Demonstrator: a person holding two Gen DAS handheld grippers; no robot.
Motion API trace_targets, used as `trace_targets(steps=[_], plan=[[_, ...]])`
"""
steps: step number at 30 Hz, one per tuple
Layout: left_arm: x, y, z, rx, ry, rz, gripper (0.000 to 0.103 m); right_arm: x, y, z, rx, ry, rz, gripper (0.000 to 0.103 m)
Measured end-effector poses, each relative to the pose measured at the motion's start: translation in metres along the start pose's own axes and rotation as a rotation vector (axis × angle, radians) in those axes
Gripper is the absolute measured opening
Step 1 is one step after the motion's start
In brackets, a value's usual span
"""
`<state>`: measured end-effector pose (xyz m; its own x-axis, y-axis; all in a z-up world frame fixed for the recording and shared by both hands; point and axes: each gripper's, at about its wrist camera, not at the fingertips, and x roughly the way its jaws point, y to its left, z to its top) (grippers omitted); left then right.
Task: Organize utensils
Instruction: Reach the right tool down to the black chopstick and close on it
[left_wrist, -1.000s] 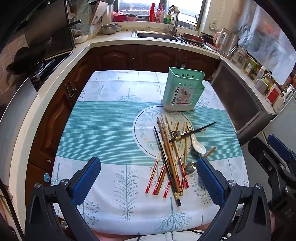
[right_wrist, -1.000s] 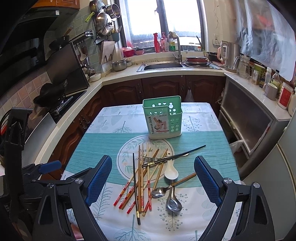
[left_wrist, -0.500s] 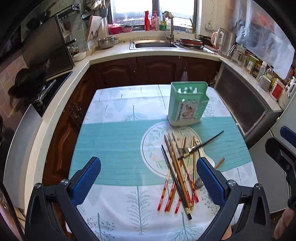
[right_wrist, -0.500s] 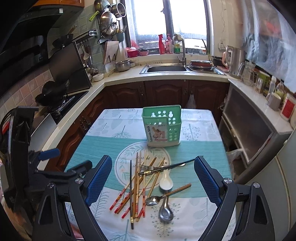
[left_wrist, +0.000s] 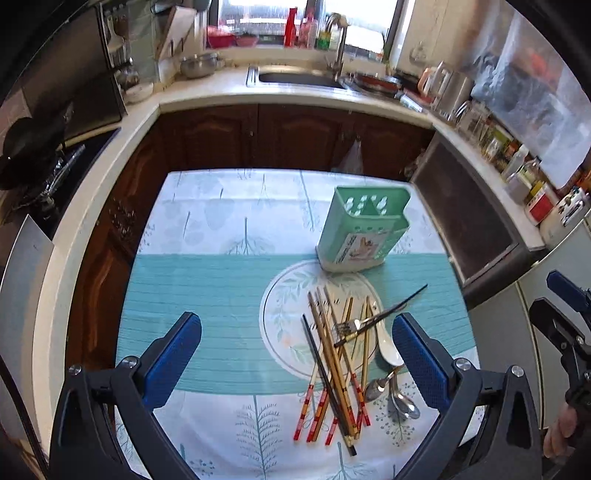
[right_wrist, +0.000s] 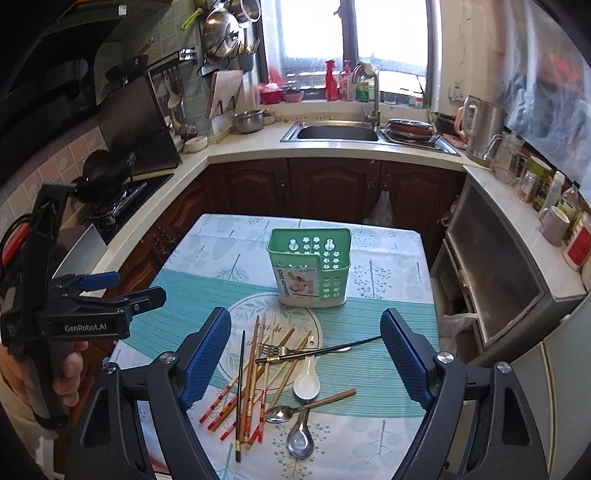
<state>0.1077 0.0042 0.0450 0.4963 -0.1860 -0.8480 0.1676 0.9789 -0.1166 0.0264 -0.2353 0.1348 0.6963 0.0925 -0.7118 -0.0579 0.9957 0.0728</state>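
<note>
— Starting at the left: what has room on that table (right_wrist: 388, 254)?

— The whole nine o'clock half of the cloth is bare to its edge. The left gripper (left_wrist: 297, 360) hangs above it, blue pads spread wide, nothing between them.

— And the utensils?

— Heaped at the middle: chopsticks (right_wrist: 251, 384) fanned toward six o'clock, tips close to the near edge; a fork (right_wrist: 280, 349) crossing them; a white spoon (right_wrist: 306, 384) and metal spoons (right_wrist: 295, 424) at five o'clock. The green holder (right_wrist: 310, 271) stands upright at twelve o'clock of the heap, just apart from it.

— The right gripper (right_wrist: 306, 365)?

— Above the pile, jaws apart, having just narrowed a little; nothing clamped. At three o'clock the cloth ends near a cabinet (right_wrist: 495, 280).
</note>
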Motion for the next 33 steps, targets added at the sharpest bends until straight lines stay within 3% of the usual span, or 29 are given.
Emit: trace_targets(steps=[4,6,10,14,20,24,27,30,33], plan=[[0.021,-0.005,0.005,0.015,0.050,0.043,0.102,0.029,-0.005,0.005,-0.029,0.069,0.026,0.074],[0.035,-0.008,0.005,0.019,0.070,0.026,0.102,0.049,-0.009,0.002,-0.008,0.122,0.042,0.071],[0.072,-0.009,-0.004,-0.012,0.134,-0.005,0.102,0.097,-0.021,-0.012,0.099,0.243,0.090,0.057],[0.118,-0.008,-0.018,-0.023,0.213,0.018,0.102,0.145,-0.043,-0.030,0.229,0.337,0.128,0.047],[0.179,0.003,-0.034,-0.106,0.326,0.023,0.080,0.207,-0.079,-0.052,0.422,0.434,0.163,0.037],[0.202,0.007,-0.039,-0.142,0.346,0.020,0.075,0.242,-0.103,-0.062,0.545,0.473,0.160,0.035],[0.217,0.008,-0.041,-0.157,0.370,0.012,0.062,0.266,-0.116,-0.067,0.625,0.511,0.157,0.030],[0.225,0.008,-0.042,-0.163,0.392,0.018,0.053,0.288,-0.129,-0.071,0.673,0.545,0.132,0.027],[0.232,0.008,-0.042,-0.159,0.393,0.029,0.050,0.306,-0.136,-0.073,0.689,0.557,0.077,0.025]])
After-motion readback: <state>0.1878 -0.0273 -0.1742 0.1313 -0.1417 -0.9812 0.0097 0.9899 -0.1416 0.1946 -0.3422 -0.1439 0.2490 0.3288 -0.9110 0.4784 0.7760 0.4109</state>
